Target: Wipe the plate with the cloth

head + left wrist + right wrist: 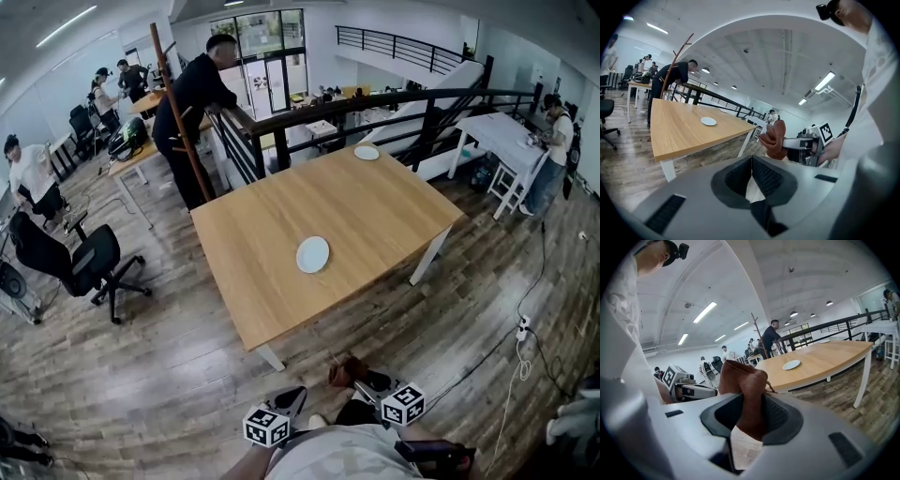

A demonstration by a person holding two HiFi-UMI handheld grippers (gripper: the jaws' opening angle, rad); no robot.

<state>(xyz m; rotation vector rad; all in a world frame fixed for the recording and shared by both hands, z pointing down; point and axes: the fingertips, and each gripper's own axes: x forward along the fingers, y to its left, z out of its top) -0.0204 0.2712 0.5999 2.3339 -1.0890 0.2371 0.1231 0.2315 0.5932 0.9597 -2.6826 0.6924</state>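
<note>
The right gripper (752, 414) has its jaws closed on a bunched brown woven cloth (743, 380). The fabric fills the gap between the ribbed pads and rises above the jaws in a folded lump. The left gripper (751, 174) has its jaws pressed together, with nothing between them. In the left gripper view, the right gripper (802, 143) is close alongside, and the cloth (774, 139) protrudes from its tip.

In the head view, both units are held low against the person's body, over the wood-plank floor (169, 375) and short of the table's near edge. The left gripper (292, 397) and the right gripper (367, 382) sit side by side, with the cloth (343, 372) at the right one's tip.

The round white plate (313, 254) lies flat on the light wooden rectangular table (384, 211), near its middle, well apart from both grippers. It is also visible in the gripper views (708, 121) (791, 364). A second small white plate (367, 152) rests at the table's far edge.
</note>
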